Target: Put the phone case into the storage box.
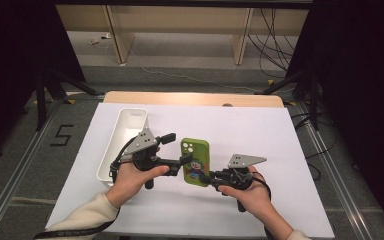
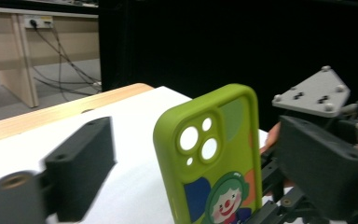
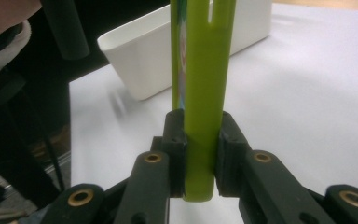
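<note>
Edge-on, right tongs [image 3: 199, 158] clamping green phone case [image 3: 204, 93], clown print elsewhere

Dark curtains [image 1: 360, 60] flank a wooden bench [image 1: 180, 25].

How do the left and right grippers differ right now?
The right gripper is shut on the bottom edge of the green phone case; the left gripper stands open, jaws either side of the case without pressing it. The right comes at the case's lower end, the left at its side. Both are hand-held, black, with grey plates.
</note>
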Demonstrator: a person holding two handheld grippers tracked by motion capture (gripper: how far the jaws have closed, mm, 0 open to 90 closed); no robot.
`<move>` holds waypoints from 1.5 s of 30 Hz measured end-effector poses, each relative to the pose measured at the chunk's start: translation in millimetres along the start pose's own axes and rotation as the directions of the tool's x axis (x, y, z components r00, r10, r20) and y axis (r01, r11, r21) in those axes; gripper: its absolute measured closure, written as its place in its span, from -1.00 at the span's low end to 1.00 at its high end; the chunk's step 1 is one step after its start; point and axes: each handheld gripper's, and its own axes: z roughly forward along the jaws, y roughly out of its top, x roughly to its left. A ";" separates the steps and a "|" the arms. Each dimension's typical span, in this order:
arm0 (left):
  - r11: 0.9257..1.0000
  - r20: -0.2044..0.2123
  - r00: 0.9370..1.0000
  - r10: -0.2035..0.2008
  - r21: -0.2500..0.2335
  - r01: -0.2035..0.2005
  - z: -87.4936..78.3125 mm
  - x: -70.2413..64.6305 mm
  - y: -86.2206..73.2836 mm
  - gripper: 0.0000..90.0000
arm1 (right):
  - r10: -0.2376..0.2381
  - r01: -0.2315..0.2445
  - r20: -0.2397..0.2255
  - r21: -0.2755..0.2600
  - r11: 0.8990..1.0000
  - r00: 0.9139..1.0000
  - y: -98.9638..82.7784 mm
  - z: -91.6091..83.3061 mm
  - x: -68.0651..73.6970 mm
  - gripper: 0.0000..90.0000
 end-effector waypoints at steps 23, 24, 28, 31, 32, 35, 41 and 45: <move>0.998 -0.121 0.991 0.059 -0.002 -0.060 20.8 -21.2 4.7 -1.00 | -0.020 0.032 0.240 -0.047 0.998 0.971 4.3 6.3 24.3 0.73; 0.998 -0.125 0.991 0.058 -0.001 -0.059 22.5 -22.0 4.6 -1.00 | -0.019 0.032 0.240 -0.050 0.998 0.970 4.2 6.9 24.6 0.73; 0.998 -0.139 0.988 0.065 0.002 -0.065 27.7 -23.6 5.3 -1.00 | -0.018 0.031 0.244 -0.048 0.998 0.970 4.1 7.9 25.6 0.73; 0.997 -0.147 0.986 0.072 0.004 -0.072 30.4 -24.9 5.7 -1.00 | -0.020 0.033 0.247 -0.050 0.998 0.969 4.1 8.0 25.7 0.73; 0.997 -0.151 0.986 0.075 0.005 -0.075 31.1 -25.1 5.9 -1.00 | -0.020 0.034 0.250 -0.050 0.998 0.968 4.0 7.9 25.8 0.73; 0.997 -0.161 0.984 0.076 0.004 -0.076 32.7 -25.4 6.0 -0.97 | -0.021 0.035 0.259 -0.052 0.998 0.966 3.8 8.1 25.7 0.73; 0.998 -0.173 0.983 0.061 -0.003 -0.063 34.7 -26.6 4.7 -0.88 | -0.023 0.038 0.277 -0.048 0.998 0.961 3.6 7.9 25.8 0.73; 0.998 -0.174 0.983 0.057 -0.003 -0.059 36.1 -26.6 4.2 -0.85 | -0.025 0.040 0.278 -0.047 0.998 0.960 3.3 9.2 26.0 0.73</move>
